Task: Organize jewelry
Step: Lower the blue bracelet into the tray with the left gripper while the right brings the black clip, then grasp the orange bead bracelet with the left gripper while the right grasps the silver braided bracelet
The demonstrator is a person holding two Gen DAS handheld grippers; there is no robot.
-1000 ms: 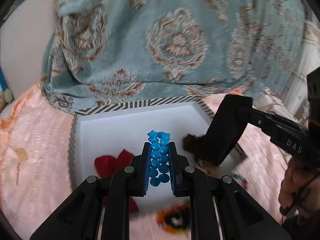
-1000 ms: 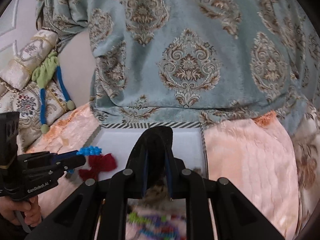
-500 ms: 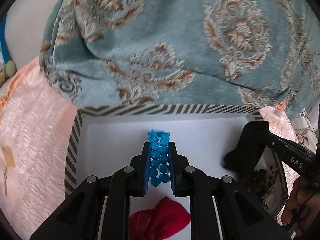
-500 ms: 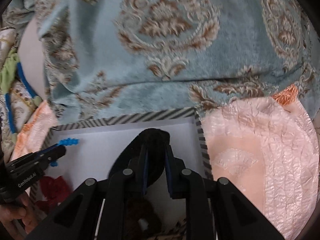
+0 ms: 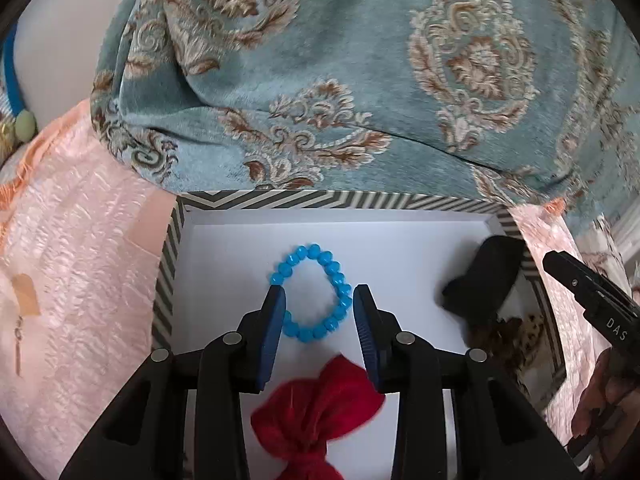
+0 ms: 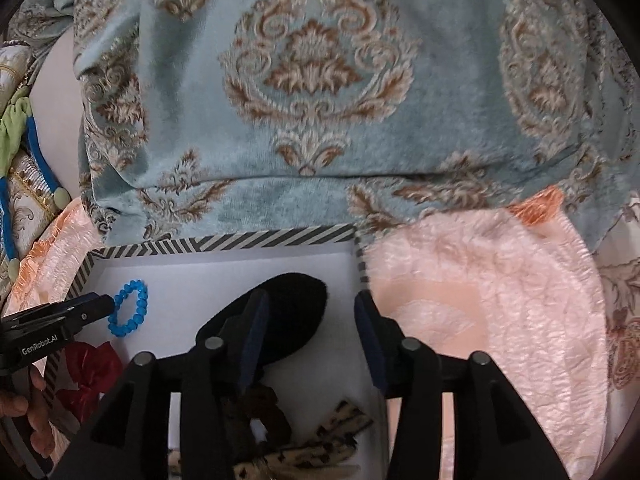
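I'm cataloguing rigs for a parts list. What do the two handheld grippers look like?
Both are black plastic with two angular fingers carrying blue ribbed pads and round silver screws. The left gripper shows white "GenRobot.AI" lettering in the right wrist view; the right gripper shows "DAS" in the left wrist view.

One bracelet [image 5: 312, 292], one box [image 5: 320, 199]

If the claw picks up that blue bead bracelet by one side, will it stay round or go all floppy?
Probably floppy: the blue bead bracelet is separate beads in a loop, already lying lopsided in the white box, so it would likely sag into a long shape. It looks small and light. The glossy beads may slip or roll between the opening left claw pads.
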